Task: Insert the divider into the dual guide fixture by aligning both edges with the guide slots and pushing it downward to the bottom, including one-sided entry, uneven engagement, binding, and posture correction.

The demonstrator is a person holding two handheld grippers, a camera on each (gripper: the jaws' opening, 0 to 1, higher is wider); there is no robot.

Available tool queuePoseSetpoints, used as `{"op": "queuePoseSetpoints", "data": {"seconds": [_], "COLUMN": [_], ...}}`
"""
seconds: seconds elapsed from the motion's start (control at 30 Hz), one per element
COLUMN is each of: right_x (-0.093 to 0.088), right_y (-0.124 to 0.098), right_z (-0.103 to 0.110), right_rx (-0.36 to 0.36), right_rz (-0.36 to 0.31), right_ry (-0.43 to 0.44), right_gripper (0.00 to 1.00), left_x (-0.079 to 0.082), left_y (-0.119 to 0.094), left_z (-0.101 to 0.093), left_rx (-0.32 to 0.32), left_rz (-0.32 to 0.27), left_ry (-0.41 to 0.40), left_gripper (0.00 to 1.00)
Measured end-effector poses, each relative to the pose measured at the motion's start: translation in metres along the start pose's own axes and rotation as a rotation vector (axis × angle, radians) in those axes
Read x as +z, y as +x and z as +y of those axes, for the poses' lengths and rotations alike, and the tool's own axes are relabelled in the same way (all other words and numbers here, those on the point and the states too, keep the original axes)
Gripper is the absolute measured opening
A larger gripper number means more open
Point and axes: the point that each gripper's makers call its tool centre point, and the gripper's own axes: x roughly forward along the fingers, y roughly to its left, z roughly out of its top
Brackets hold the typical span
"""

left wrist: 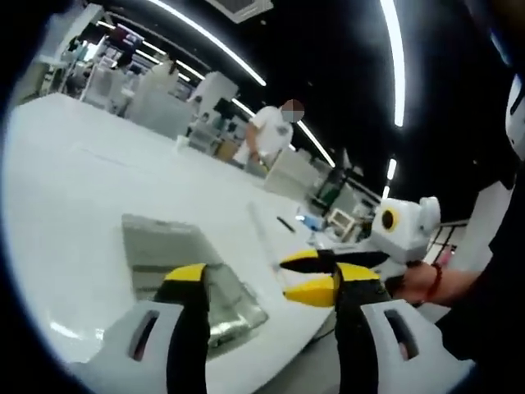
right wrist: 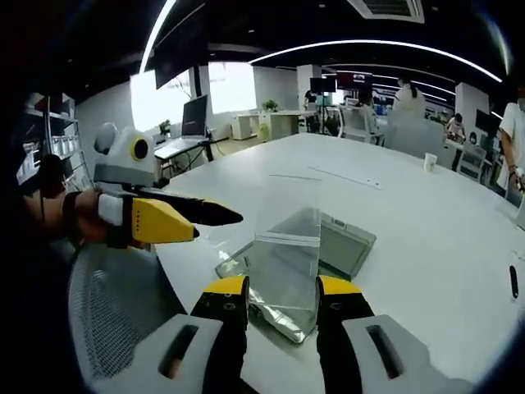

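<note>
A clear divider (right wrist: 284,246) stands upright between my right gripper's (right wrist: 281,300) yellow-tipped jaws, which are shut on its two side edges. Just beyond and below it, the fixture (right wrist: 349,242), a grey base with clear parts, lies flat on the white table (right wrist: 426,246). In the left gripper view the fixture (left wrist: 164,242) sits ahead of my left gripper (left wrist: 267,283), whose jaws stand wide apart with nothing between them. The right gripper (left wrist: 310,275) comes in from the right, near the table's edge. The left gripper (right wrist: 201,216) shows from the left, level with the divider, over the table's near edge.
A mesh chair (right wrist: 115,312) stands below the table edge at the left. A black pen (right wrist: 513,281) lies on the table at the far right, and a white cup (right wrist: 431,162) stands far back. A person (left wrist: 267,131) stands at desks beyond the table.
</note>
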Motion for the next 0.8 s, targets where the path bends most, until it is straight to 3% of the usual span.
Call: {"op": "queuePoseSetpoints", "data": {"seconds": [0.17,0.27,0.6,0.7,0.8], "right_x": [0.000,0.003,0.002,0.002,0.004], "right_y": [0.002,0.003,0.004,0.003,0.002], "right_z": [0.006,0.008,0.017,0.019,0.021], "right_rx": [0.017,0.022,0.053,0.056,0.052], "right_rz": [0.003,-0.004,0.009,0.011,0.001], "right_ry": [-0.019,-0.010,-0.041,-0.046,-0.052], "right_gripper": [0.28,0.28,0.28,0.28,0.28], "left_x": [0.000,0.001,0.012,0.010,0.010], "left_y": [0.000,0.001,0.004,0.003,0.003], "left_z": [0.004,0.003,0.004,0.014,0.014], "left_rx": [0.018,0.019,0.011,0.063,0.058], "left_rz": [-0.006,-0.009,-0.044,-0.035,-0.043], "left_ry": [-0.040,-0.043,-0.097,-0.097,-0.122], "left_gripper": [0.51,0.42,0.33,0.29,0.25]}}
